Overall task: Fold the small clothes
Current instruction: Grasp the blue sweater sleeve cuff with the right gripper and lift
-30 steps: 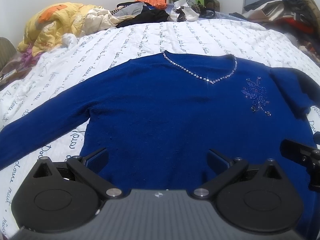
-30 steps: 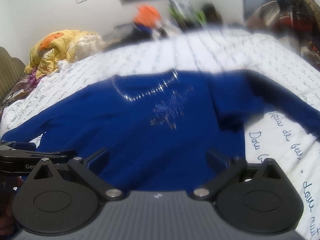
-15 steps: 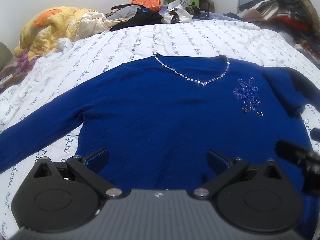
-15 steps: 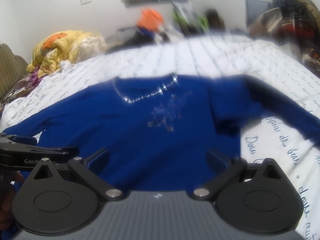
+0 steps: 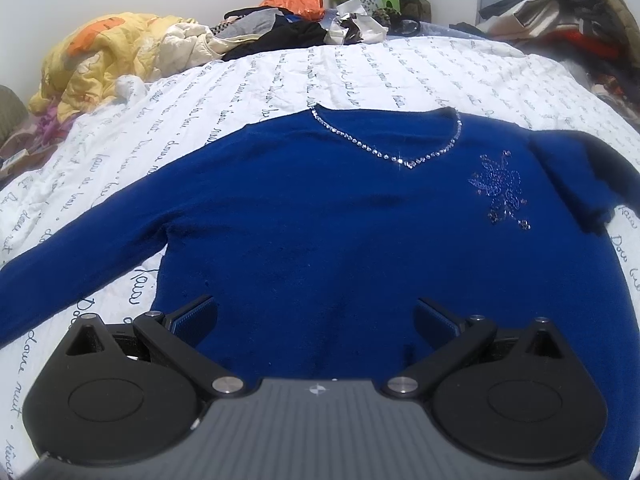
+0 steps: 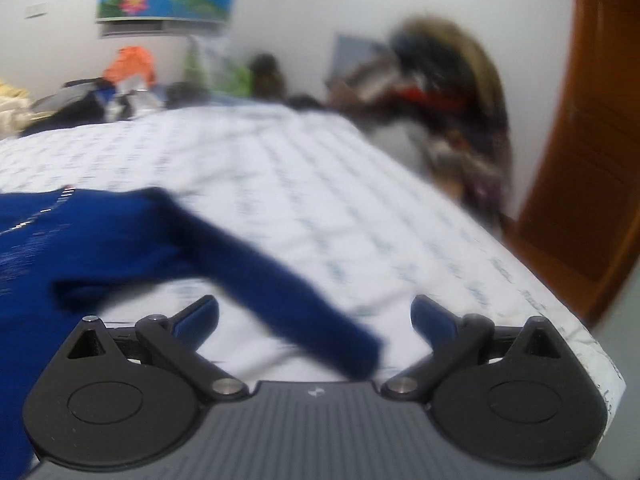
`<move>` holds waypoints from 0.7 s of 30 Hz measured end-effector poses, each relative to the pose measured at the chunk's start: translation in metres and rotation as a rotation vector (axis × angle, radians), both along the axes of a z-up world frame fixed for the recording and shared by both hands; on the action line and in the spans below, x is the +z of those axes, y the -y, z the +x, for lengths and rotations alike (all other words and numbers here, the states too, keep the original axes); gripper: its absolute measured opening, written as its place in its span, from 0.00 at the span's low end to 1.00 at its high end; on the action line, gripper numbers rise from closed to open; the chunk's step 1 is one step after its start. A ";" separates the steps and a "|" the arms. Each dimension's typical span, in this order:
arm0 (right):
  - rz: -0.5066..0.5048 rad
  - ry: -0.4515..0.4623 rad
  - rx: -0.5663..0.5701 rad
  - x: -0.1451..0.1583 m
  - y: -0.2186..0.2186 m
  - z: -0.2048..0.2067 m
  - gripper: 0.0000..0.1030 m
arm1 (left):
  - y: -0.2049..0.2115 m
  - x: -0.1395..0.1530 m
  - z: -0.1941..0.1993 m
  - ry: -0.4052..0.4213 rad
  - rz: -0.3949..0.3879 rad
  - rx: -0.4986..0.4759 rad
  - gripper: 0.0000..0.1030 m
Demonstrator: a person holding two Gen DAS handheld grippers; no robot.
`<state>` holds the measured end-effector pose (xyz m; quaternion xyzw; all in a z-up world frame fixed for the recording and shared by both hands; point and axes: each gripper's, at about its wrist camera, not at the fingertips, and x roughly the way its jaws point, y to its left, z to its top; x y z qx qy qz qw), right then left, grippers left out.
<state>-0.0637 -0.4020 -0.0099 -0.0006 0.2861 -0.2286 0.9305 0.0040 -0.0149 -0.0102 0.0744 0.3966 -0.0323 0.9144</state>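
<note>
Left wrist view looks down over a blue sweater (image 5: 340,232) spread flat, front up, on a bed with a white sheet (image 5: 360,76) printed with script. A line of rhinestones (image 5: 400,158) trims the V neckline, and a sparkly flower motif (image 5: 502,192) sits on the chest to the right of it. One sleeve (image 5: 80,240) stretches out toward the left edge of the sheet. The left gripper (image 5: 316,314) hangs over the sweater's lower hem with its fingers spread wide apart and nothing between them. Heaped clothes (image 5: 288,28) and a yellow quilt (image 5: 104,56) lie beyond the far end of the bed. Right wrist view is blurred: the right gripper (image 6: 316,316), its fingers also wide apart and empty, is over the sweater's other sleeve (image 6: 288,292), which runs diagonally across the sheet toward the gripper. A brown door (image 6: 592,160) stands at the right.
</note>
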 end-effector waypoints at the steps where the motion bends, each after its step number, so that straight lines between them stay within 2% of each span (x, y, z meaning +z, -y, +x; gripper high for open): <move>1: 0.012 -0.007 -0.004 -0.004 0.010 0.002 0.99 | 0.001 -0.001 0.000 -0.002 0.004 -0.002 1.00; 2: 0.024 -0.019 0.005 -0.008 0.016 0.005 0.98 | 0.001 -0.002 0.000 -0.004 0.007 -0.004 1.00; 3: 0.039 -0.037 0.018 -0.013 0.018 0.010 0.90 | 0.002 -0.002 0.000 -0.007 0.010 -0.005 1.00; 4: 0.056 -0.054 0.034 -0.017 0.021 0.014 0.75 | 0.002 -0.003 0.000 -0.008 0.011 -0.005 1.00; 5: 0.076 -0.064 0.040 -0.019 0.023 0.016 0.66 | 0.001 -0.003 0.000 -0.009 0.012 -0.005 1.00; 7: 0.144 -0.067 0.036 -0.025 0.033 0.020 0.34 | 0.000 -0.002 0.000 -0.007 0.016 -0.001 1.00; 8: 0.174 -0.064 0.039 -0.026 0.037 0.020 0.28 | -0.001 -0.001 0.000 -0.006 0.017 0.001 1.00; 9: 0.185 -0.055 0.042 -0.023 0.038 0.017 0.14 | -0.002 0.000 0.000 -0.003 0.017 0.004 1.00; 10: 0.192 -0.043 0.045 -0.018 0.039 0.012 0.06 | -0.003 0.001 0.000 0.000 0.017 0.007 1.00; 14: 0.289 0.037 0.053 0.005 0.054 -0.005 0.05 | -0.007 0.002 0.001 -0.002 0.007 0.021 1.00; 18: 0.333 0.121 -0.062 0.027 0.092 -0.016 0.05 | -0.007 0.000 0.001 -0.013 -0.001 0.020 1.00; 21: 0.300 0.137 -0.149 0.044 0.124 -0.019 0.05 | -0.007 0.000 0.001 -0.009 0.008 0.019 1.00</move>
